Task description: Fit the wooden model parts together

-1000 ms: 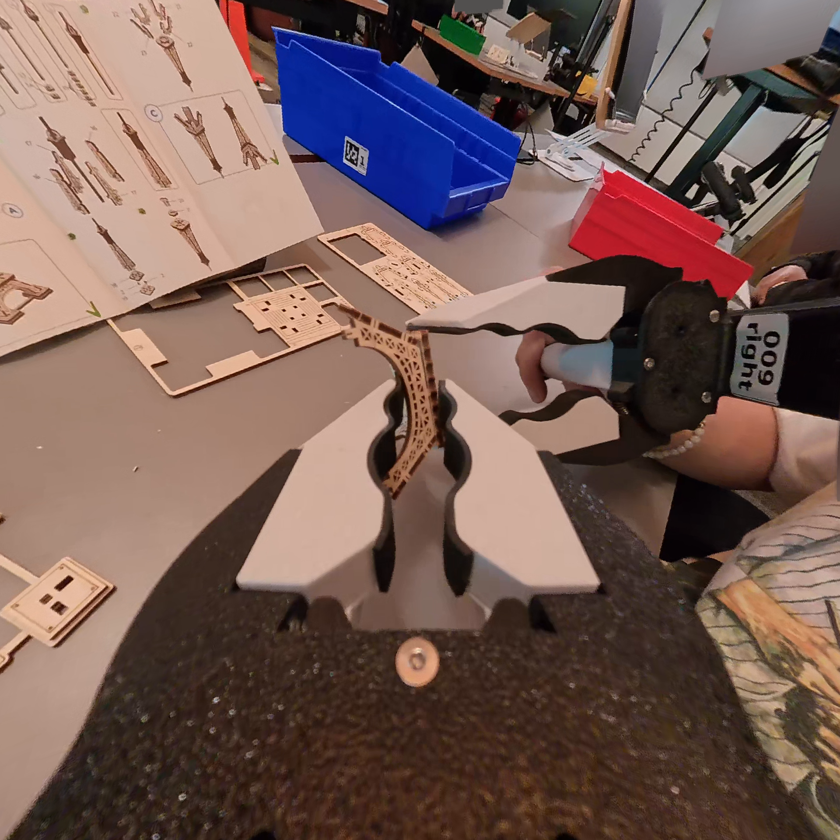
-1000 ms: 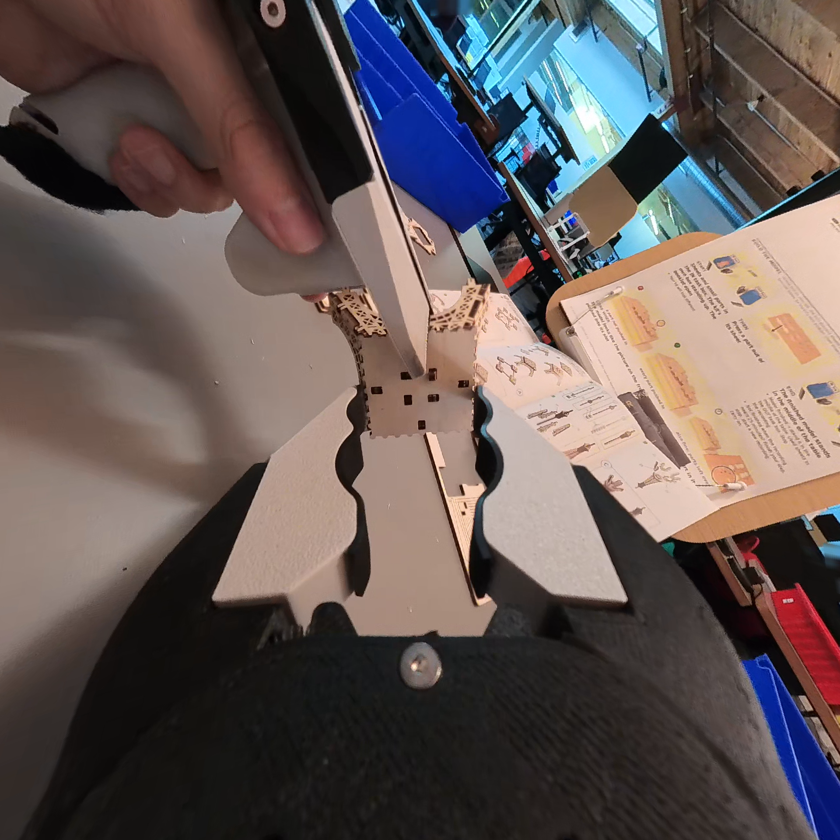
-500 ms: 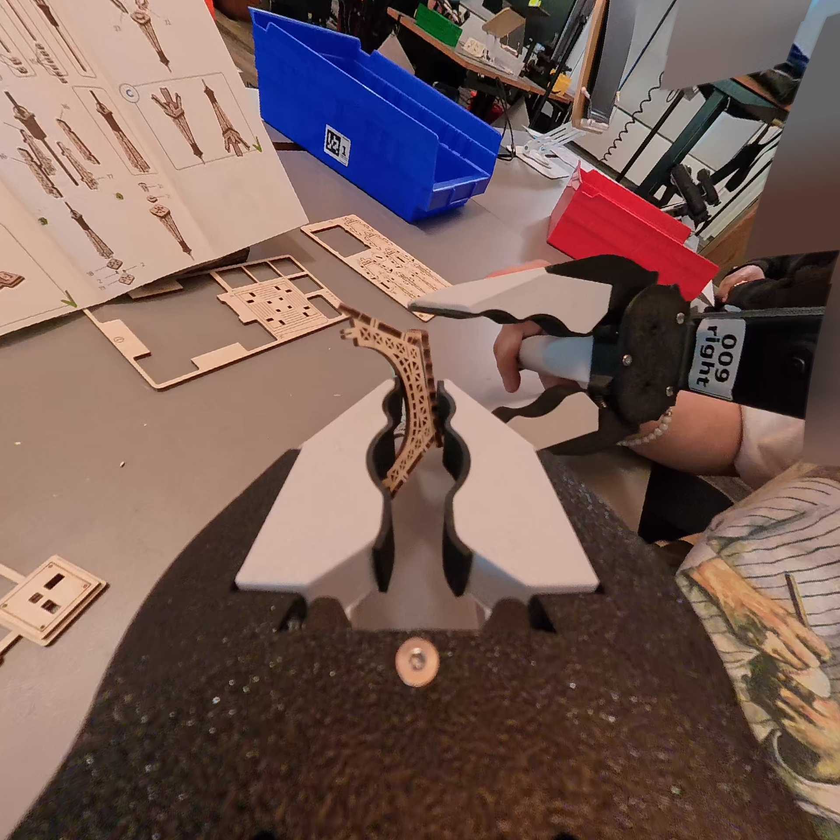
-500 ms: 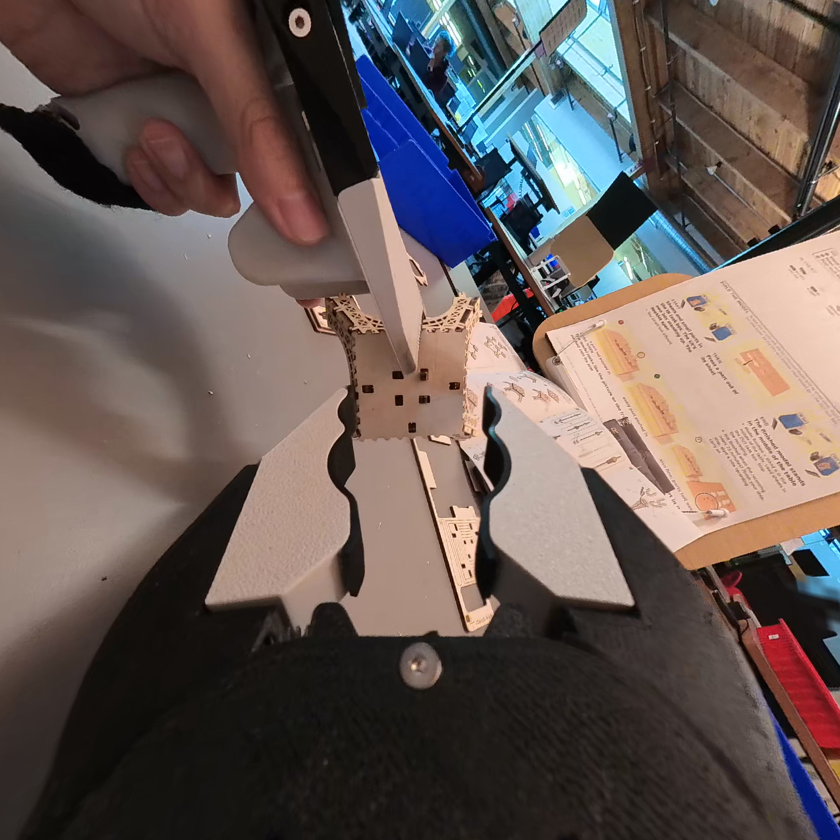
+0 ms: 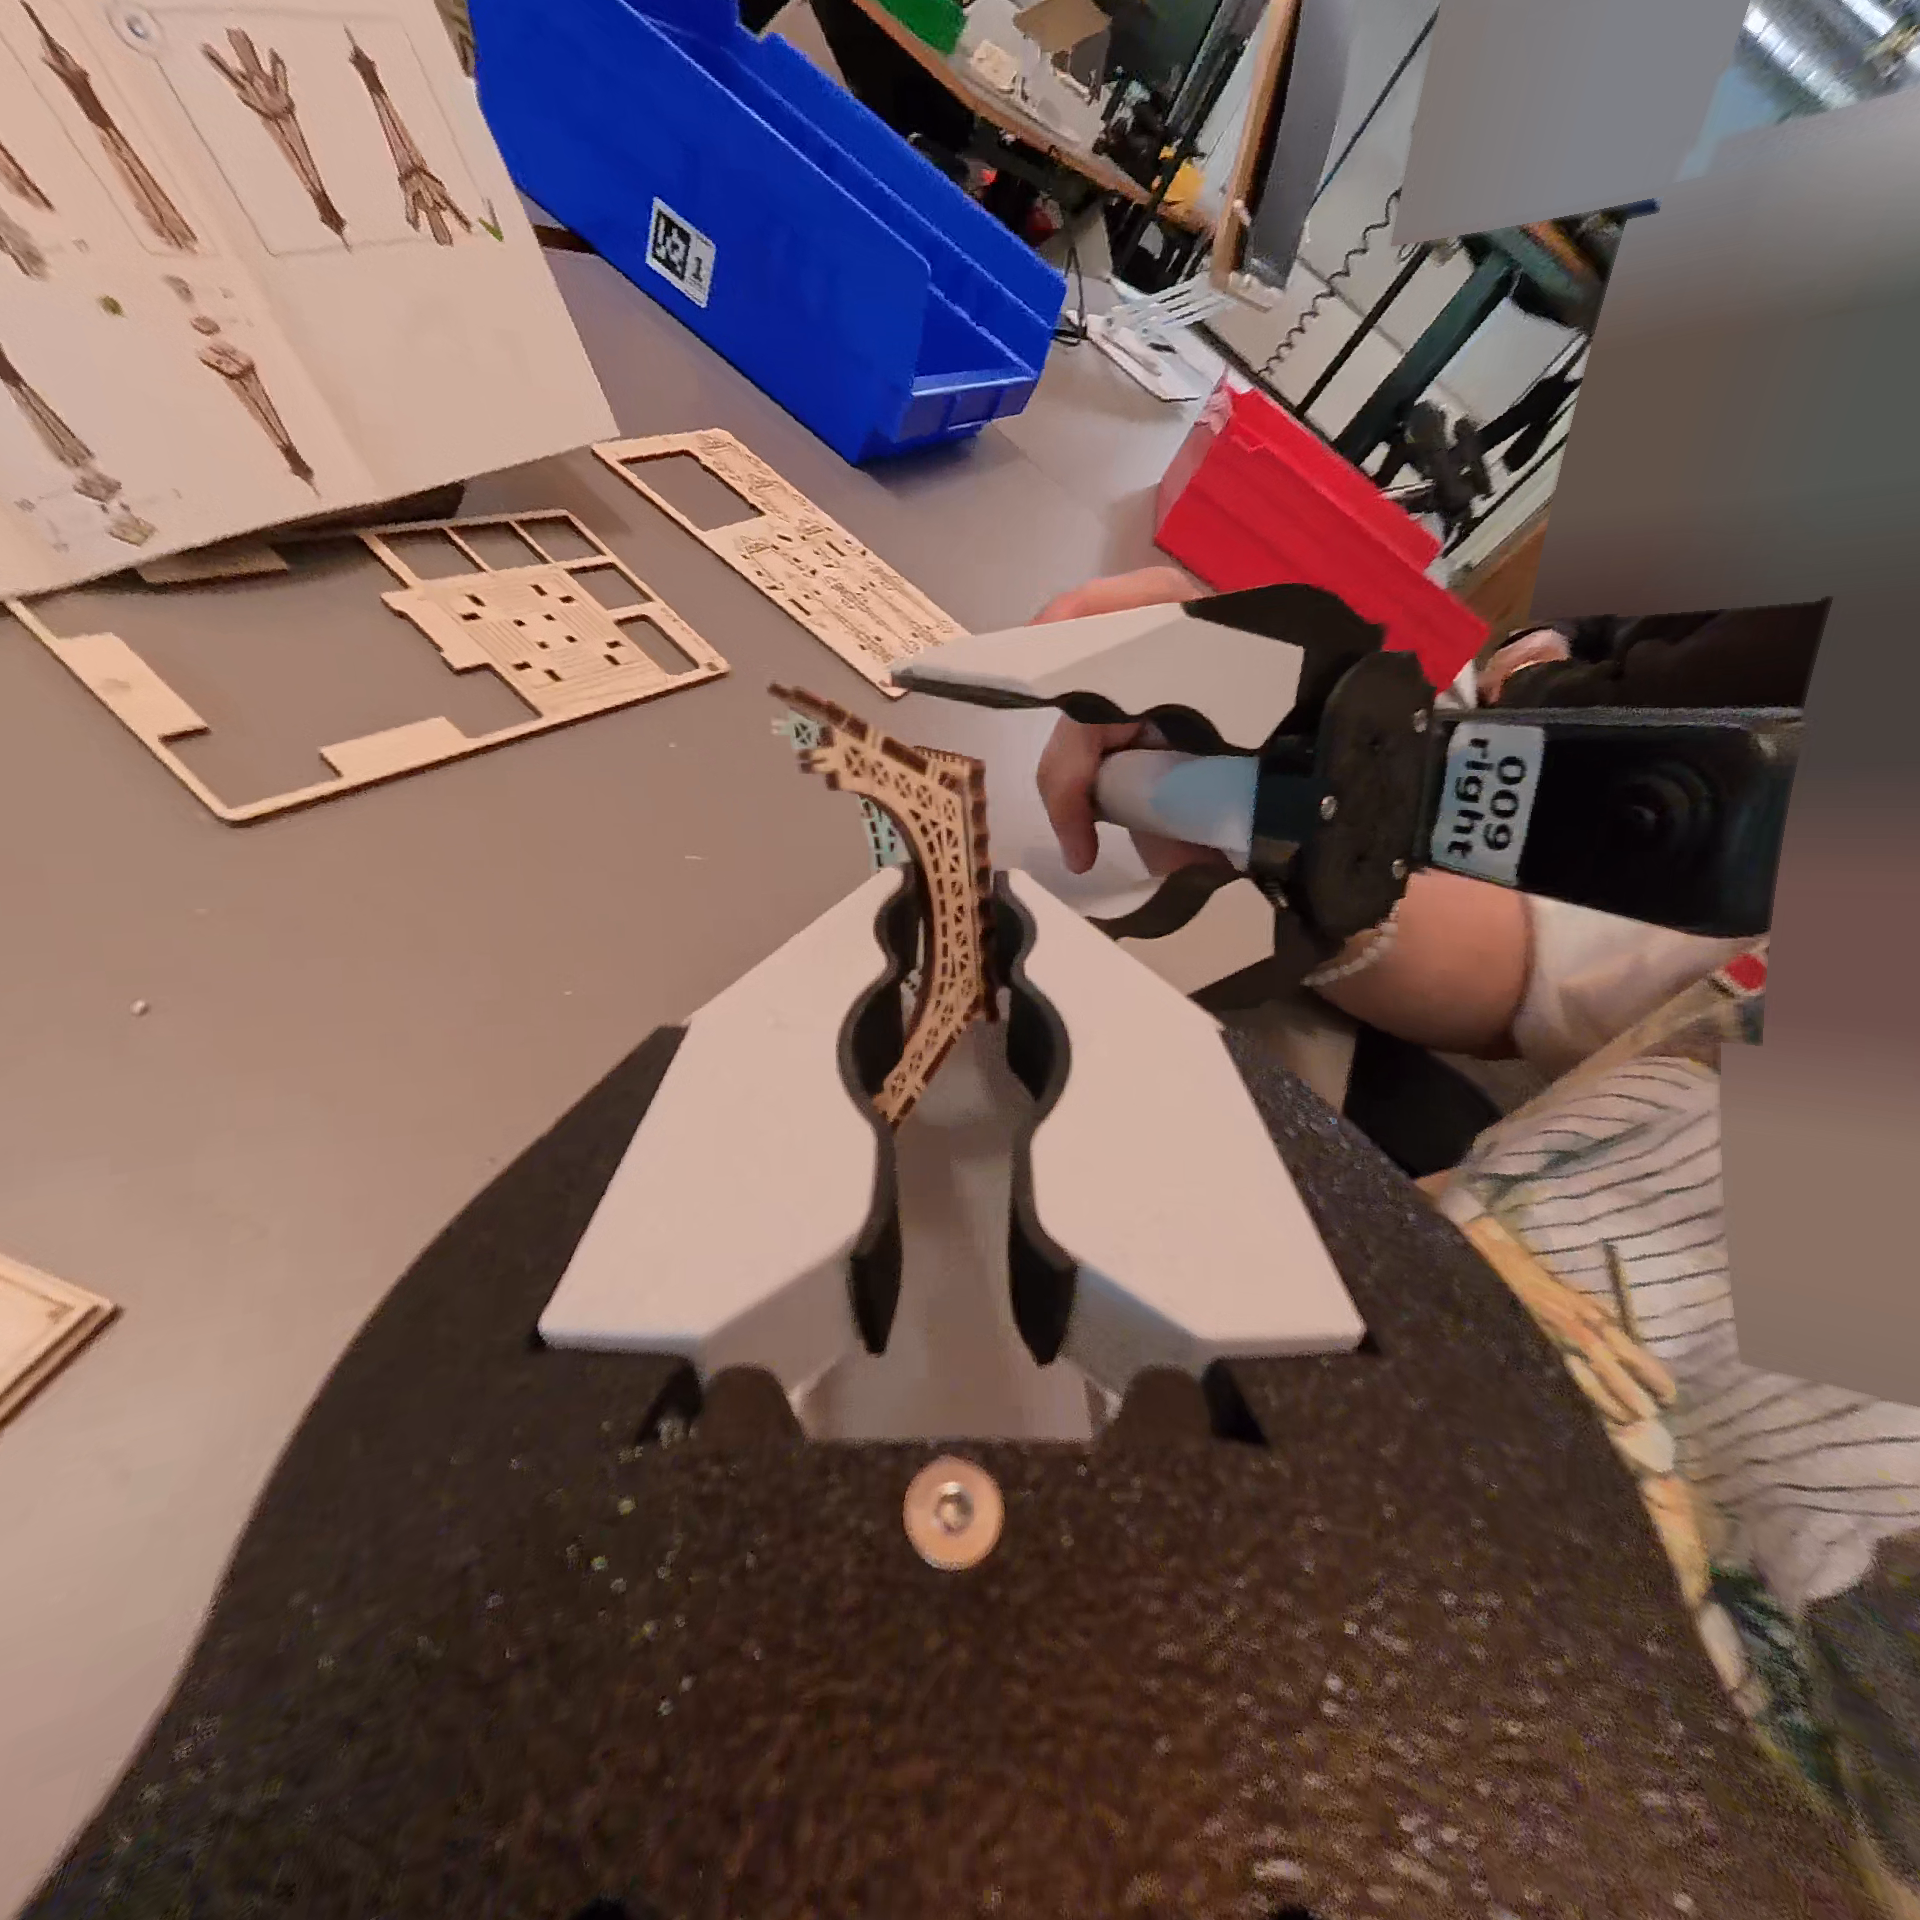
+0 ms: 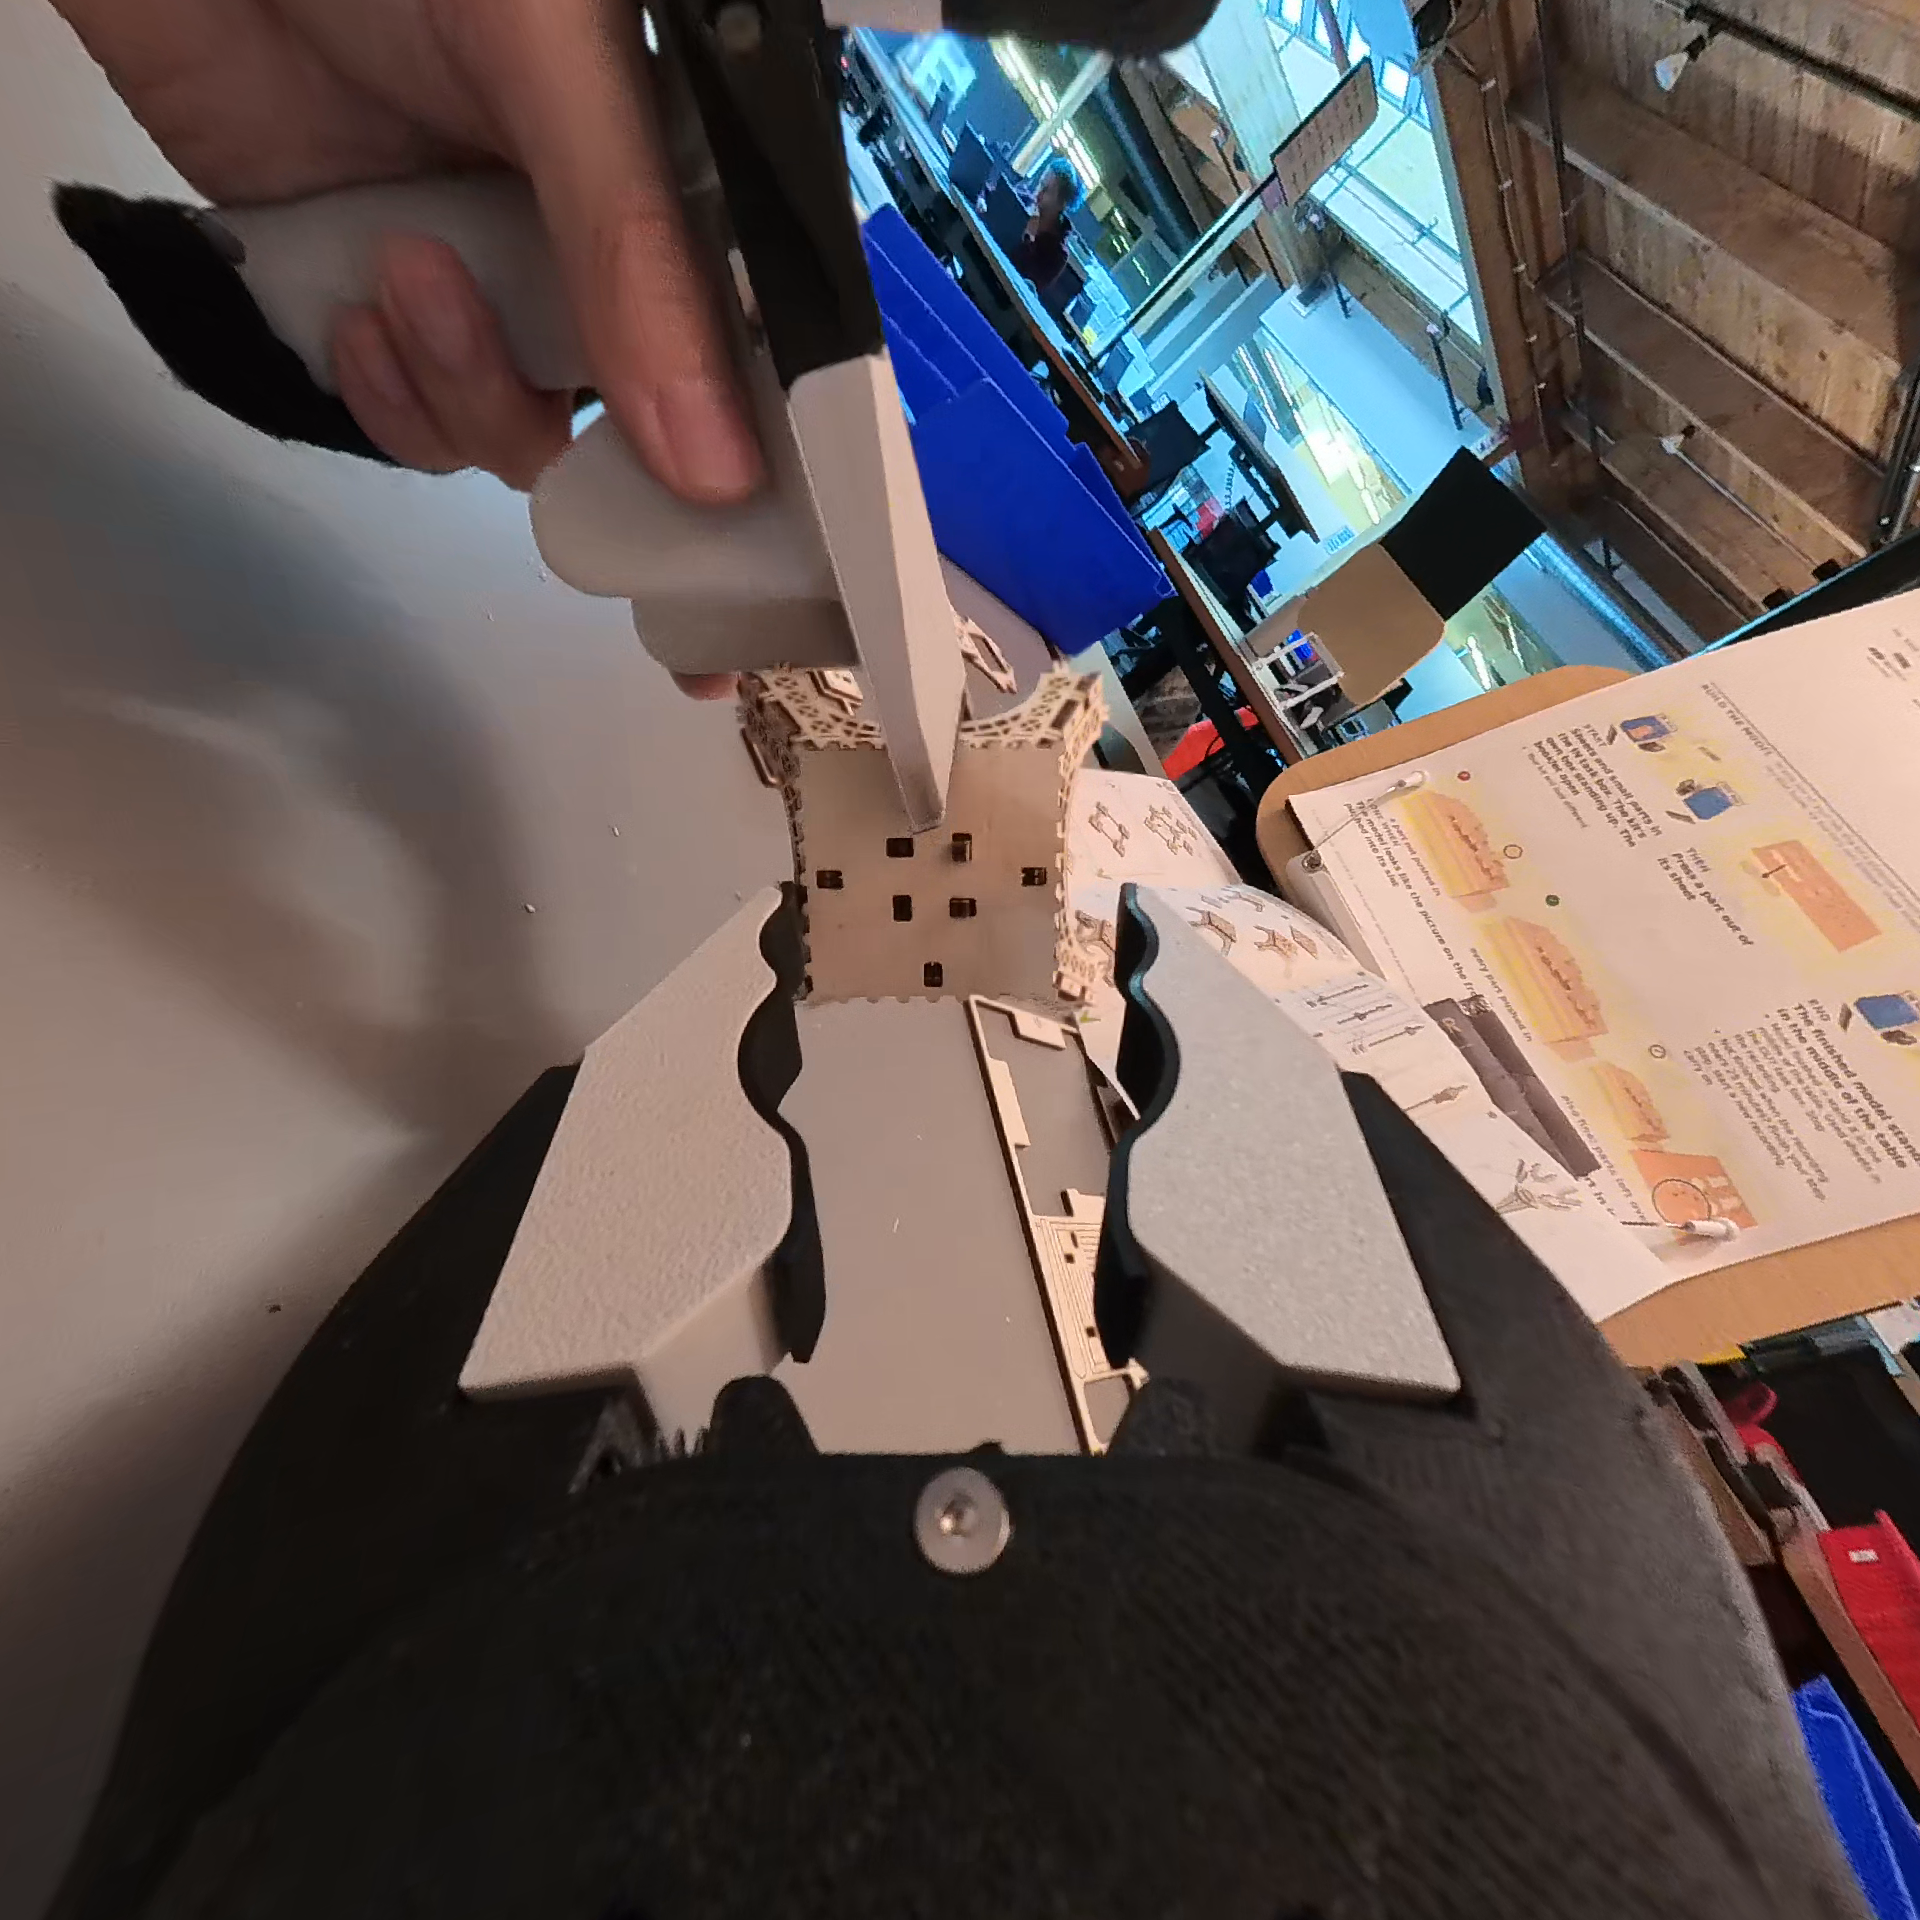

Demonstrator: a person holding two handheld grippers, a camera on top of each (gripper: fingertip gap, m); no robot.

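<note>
Two grippers, one wooden tower base. Left gripper (image 5: 951, 925): jaws clamped on one curved lattice leg (image 5: 935, 883) of the base, likely to steady it in the air above the table (image 5: 364, 987). Right gripper (image 6: 951, 956): jaws apart, either side of the base's slotted plate (image 6: 925, 904), gripping nothing. Leg's long axis runs up from the left jaws, its foot curving toward the punched-out sheet (image 5: 416, 644).

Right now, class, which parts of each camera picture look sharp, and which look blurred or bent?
Left wrist view: the curved wooden piece is sharp, the striped sleeve smeared, grey patches cover the upper right. Right wrist view: the square wooden piece is crisp, the table streaky, the wooden wall bowed by the wide lens.
</note>
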